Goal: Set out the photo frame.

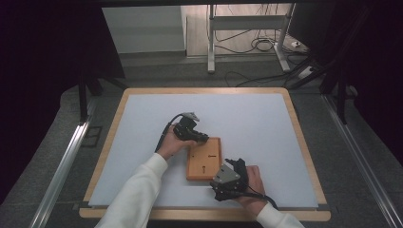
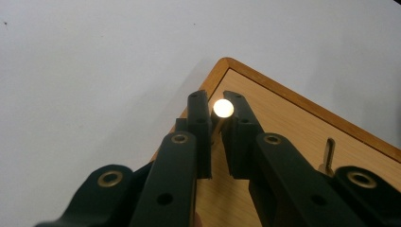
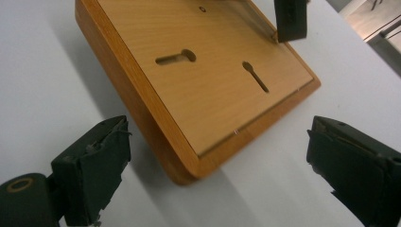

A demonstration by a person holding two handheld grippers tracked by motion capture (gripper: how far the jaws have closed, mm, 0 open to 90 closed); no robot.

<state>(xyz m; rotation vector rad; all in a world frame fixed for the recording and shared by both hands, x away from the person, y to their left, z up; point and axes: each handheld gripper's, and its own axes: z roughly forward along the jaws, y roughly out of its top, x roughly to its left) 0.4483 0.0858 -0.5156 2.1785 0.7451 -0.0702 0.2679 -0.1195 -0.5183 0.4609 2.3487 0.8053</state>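
one wooden board (image 1: 204, 159), left gripper (image 2: 216, 113) pinching one peg (image 2: 223, 108), right gripper (image 3: 217, 165) spread

The person's left gripper (image 1: 203, 138), held in the left hand (image 1: 170, 146) on a white-sleeved forearm reaching in from below, keeps its jaws nearly closed around a small bright round knob (image 2: 223, 108), while the right gripper (image 1: 236, 165), in the right hand (image 1: 252, 186), spreads its jaws wide apart.
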